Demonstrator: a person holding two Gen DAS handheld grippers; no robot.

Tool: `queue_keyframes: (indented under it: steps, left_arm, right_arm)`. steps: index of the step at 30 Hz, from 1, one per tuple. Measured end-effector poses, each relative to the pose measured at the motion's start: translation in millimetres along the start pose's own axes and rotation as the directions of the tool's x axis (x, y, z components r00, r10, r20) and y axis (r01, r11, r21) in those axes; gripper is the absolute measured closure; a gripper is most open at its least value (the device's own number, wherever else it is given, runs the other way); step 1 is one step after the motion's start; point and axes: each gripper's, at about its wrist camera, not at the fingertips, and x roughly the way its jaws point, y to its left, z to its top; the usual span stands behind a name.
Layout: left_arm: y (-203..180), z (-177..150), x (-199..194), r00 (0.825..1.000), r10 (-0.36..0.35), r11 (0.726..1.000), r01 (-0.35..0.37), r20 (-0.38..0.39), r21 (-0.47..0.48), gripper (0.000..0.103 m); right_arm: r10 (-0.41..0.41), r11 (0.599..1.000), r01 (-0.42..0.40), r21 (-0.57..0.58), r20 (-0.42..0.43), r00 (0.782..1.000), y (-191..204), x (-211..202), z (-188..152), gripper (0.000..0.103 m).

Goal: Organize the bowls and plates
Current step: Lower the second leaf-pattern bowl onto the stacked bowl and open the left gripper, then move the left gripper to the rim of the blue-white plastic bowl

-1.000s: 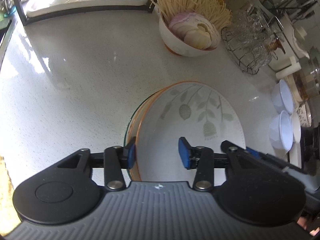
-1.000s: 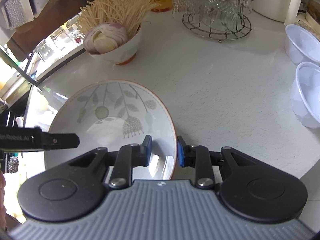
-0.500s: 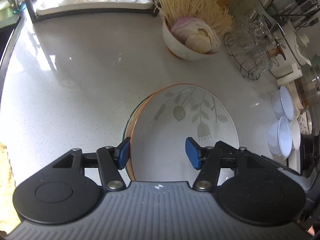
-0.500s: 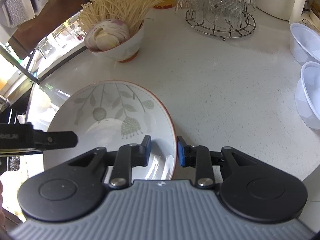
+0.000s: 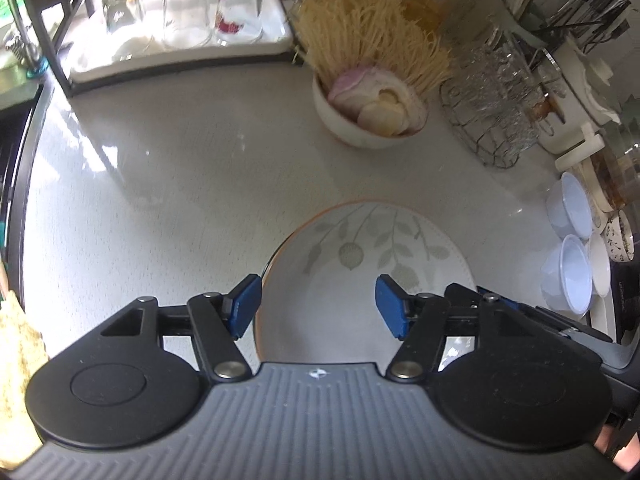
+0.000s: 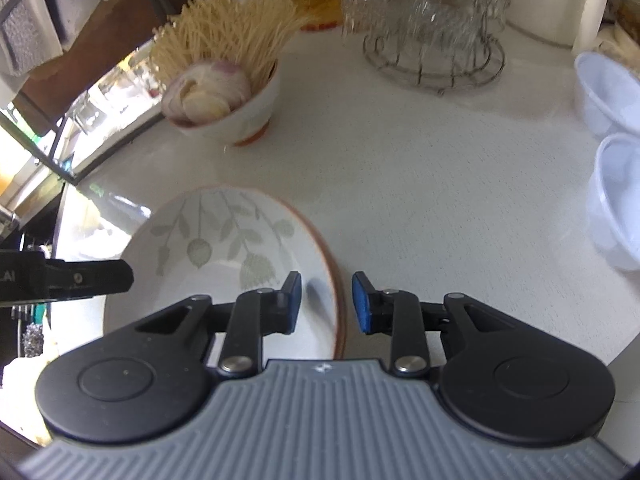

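in the left wrist view, the left hand-held gripper (image 5: 318, 305) is seen at lower centre, its jaws just opened wide and clear of the leaf-patterned plate (image 5: 372, 256) lying on the white counter (image 5: 160, 184). in the right wrist view, the right hand-held gripper (image 6: 326, 302) straddles the plate's right rim at lower centre, pads narrowly apart.

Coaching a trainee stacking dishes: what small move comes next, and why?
Probably open the right gripper and lift clear. The leaf-patterned, orange-rimmed plate already rests on the stack; the left gripper, jaws just opened, no longer touches it, while the right's blue pads straddle its rim.
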Motion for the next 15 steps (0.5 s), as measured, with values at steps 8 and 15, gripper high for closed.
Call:
queue_keyframes:
  steps: [8,15]
  left_arm:
    - [-18.3,17.7,-20.7,0.994,-0.034,0.997,0.027,0.103,0.072,0.035]
    - [-44.5,32.3,-31.4,0.985,-0.062,0.99,0.04,0.161,0.137,0.035]
  right_arm:
    - [0.022,1.0,-0.024,0.017,0.11,0.994,-4.0,-45.2,23.9,0.071]
    - [0.023,1.0,-0.025,0.004,0.244,0.969,-9.0,-99.7,39.2,0.071]
